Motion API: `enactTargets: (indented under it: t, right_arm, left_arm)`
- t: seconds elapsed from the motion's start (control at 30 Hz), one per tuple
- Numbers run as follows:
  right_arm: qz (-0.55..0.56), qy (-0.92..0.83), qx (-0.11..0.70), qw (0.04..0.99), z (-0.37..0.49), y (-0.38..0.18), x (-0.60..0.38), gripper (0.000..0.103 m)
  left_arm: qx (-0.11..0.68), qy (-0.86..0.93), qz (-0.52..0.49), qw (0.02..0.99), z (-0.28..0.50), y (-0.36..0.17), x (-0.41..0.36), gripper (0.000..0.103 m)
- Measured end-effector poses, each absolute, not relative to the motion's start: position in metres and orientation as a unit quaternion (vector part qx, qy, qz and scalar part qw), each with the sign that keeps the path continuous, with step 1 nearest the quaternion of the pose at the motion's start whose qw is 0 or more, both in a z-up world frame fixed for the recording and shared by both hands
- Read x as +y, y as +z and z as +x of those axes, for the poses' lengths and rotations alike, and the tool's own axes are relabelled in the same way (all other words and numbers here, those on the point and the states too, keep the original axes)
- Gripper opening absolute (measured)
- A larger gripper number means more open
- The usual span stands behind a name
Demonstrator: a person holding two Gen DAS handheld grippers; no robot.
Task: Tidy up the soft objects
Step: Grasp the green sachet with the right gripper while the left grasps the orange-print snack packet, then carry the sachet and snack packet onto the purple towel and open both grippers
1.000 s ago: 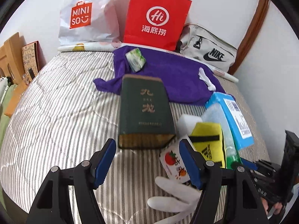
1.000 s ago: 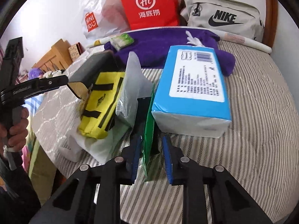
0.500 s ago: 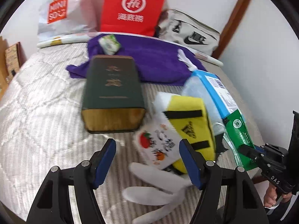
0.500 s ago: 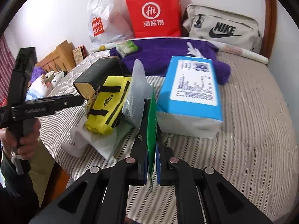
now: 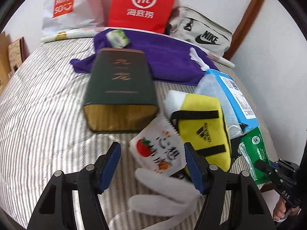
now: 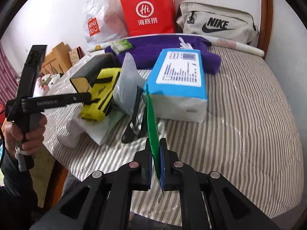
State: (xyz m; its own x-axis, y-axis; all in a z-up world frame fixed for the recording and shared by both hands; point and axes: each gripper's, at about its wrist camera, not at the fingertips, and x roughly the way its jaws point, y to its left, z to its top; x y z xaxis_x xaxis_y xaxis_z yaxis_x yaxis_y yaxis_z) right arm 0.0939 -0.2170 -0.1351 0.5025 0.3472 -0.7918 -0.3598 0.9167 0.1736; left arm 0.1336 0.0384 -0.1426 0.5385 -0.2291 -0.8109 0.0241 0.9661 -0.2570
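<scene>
Green packet (image 6: 152, 115) pinched in right gripper (image 6: 155, 164), one yellow pouch (image 6: 101, 94)

To my right, the striped bedcover (image 6: 249, 115) lies bare and passable. Ahead, the blue tissue pack (image 6: 178, 80), yellow pouch (image 6: 101, 94) and dark box (image 5: 120, 88) crowd together, blocking passage.

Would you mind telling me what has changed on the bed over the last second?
The right gripper shut on the green packet, which earlier sat between open jaws, and has drawn it a little away from the blue tissue pack. The left gripper, closing slightly but gripping nothing, moved in over the white fruit-print pouch. The dark green box, yellow bag and purple towel stayed put.
</scene>
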Motion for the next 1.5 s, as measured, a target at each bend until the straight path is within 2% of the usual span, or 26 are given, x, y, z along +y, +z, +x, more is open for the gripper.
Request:
enactTargets:
  t: [0.53, 0.73, 0.87, 0.97, 1.2, 1.5]
  right_arm:
    - [-0.005, 0.193, 0.473, 0.86, 0.099, -0.15, -0.224, 0.007]
    - [-0.002, 0.194, 0.476, 0.858, 0.099, -0.152, -0.224, 0.007]
    - [0.003, 0.192, 0.478, 0.857, 0.101, -0.153, -0.225, 0.007]
    - [0.004, 0.192, 0.483, 0.854, 0.105, -0.158, -0.222, 0.009]
    - [0.02, 0.193, 0.48, 0.856, 0.111, -0.17, -0.219, 0.007]
    - [0.004, 0.194, 0.443, 0.875, 0.096, -0.15, -0.22, 0.007]
  left_arm:
    - [0.476, -0.032, -0.083, 0.875, 0.113, -0.136, 0.072, 0.061]
    - [0.493, -0.046, -0.106, 0.862, 0.127, -0.16, 0.072, 0.045]
    - [0.485, -0.045, -0.098, 0.868, 0.129, -0.16, 0.069, 0.026]
    - [0.479, -0.059, -0.105, 0.87, 0.125, -0.158, 0.068, 0.017]
    - [0.465, -0.067, -0.099, 0.877, 0.121, -0.155, 0.066, 0.011]
    - [0.449, -0.068, -0.103, 0.885, 0.112, -0.146, 0.07, 0.005]
